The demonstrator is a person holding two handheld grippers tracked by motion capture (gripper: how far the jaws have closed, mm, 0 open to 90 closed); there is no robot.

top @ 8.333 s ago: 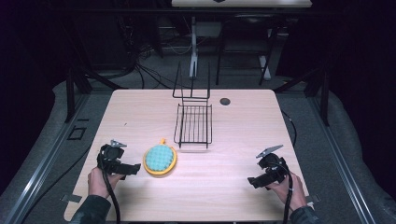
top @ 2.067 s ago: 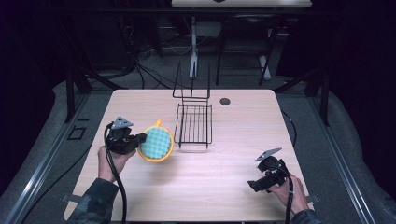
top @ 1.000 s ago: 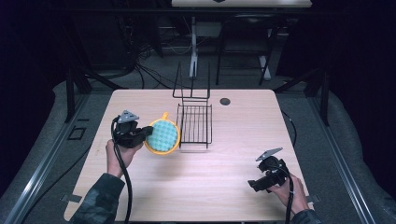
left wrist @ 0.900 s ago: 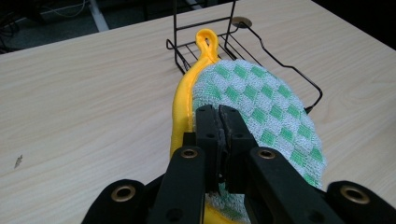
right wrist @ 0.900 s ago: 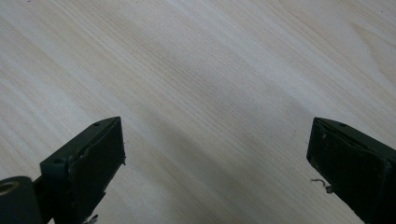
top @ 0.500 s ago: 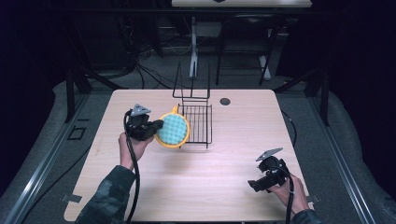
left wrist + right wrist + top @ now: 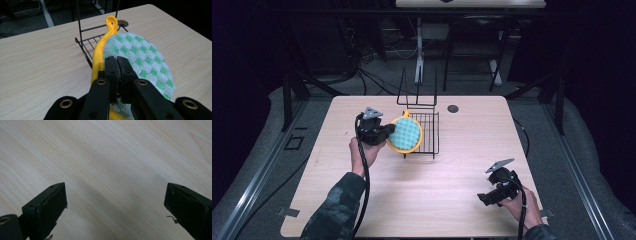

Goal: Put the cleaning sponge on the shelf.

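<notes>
- Over the near-left corner of the black wire rack (image 7: 421,131), the left gripper (image 7: 384,134) is clenched on the edge of a round pot holder (image 7: 406,134), green-and-white checked with a yellow border; it is held on edge and clear of the table (image 7: 362,200).
- From the left gripper view, the jaws pinch the cloth just beside the yellow rim, and the hanging loop (image 7: 111,23) points up toward the rack's tall back wires.
- My guess is that the pot holder is bound for the rack, so I would keep the grip firm until the cloth is well over the wire floor.
- Lowering it flat looks safer than dropping it on edge, since the soft rim could catch the rack's front wire and fold.
- At the near-right corner, the right gripper (image 7: 498,189) rests low with its jaws spread wide over bare wood, well apart from the work; it could steady the rack if it slides.
</notes>
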